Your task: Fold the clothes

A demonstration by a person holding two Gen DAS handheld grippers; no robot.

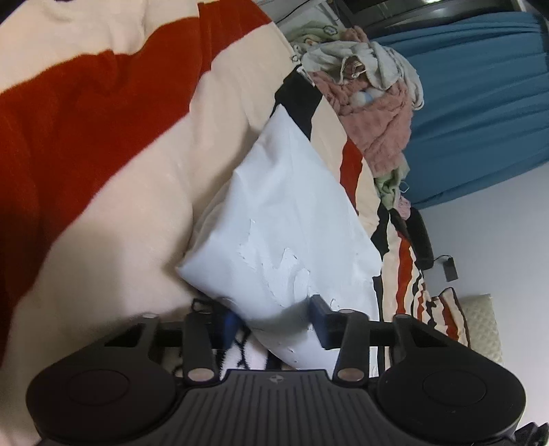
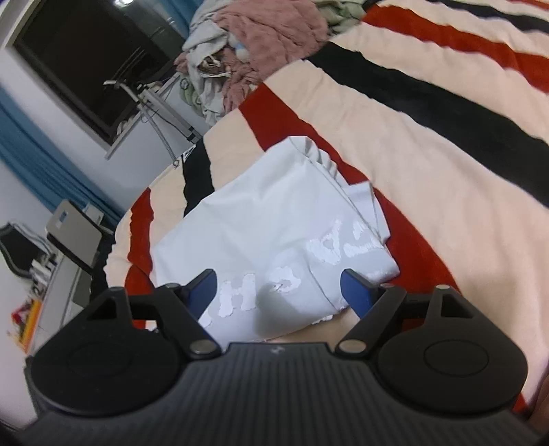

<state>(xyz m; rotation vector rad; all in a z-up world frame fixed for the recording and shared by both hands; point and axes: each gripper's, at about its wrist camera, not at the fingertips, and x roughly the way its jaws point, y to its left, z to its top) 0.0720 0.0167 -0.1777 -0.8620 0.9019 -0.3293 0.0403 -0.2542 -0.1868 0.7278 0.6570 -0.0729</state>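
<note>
Folding looks nearly done — the white shirt [image 2: 274, 219] is lying compact on the striped blanket [image 2: 429, 144]. Your right gripper [image 2: 284, 288] is hovering wide open; your left gripper [image 1: 274, 319] is half-closed around its corner, grip unclear — the clothes pile [image 2: 247, 48] is still waiting.

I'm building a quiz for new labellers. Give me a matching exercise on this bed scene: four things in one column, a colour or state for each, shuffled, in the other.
Things:
1. pale blue folded garment
2. fuzzy pink cloth in the pile
3. pleated curtain
4. right hand-held gripper

Descriptions:
A. blue, hanging
B. jaws open
C. flaking white print
D. crumpled on the striped bedspread

Pairs: 1-C, 2-D, 3-A, 4-B
</note>
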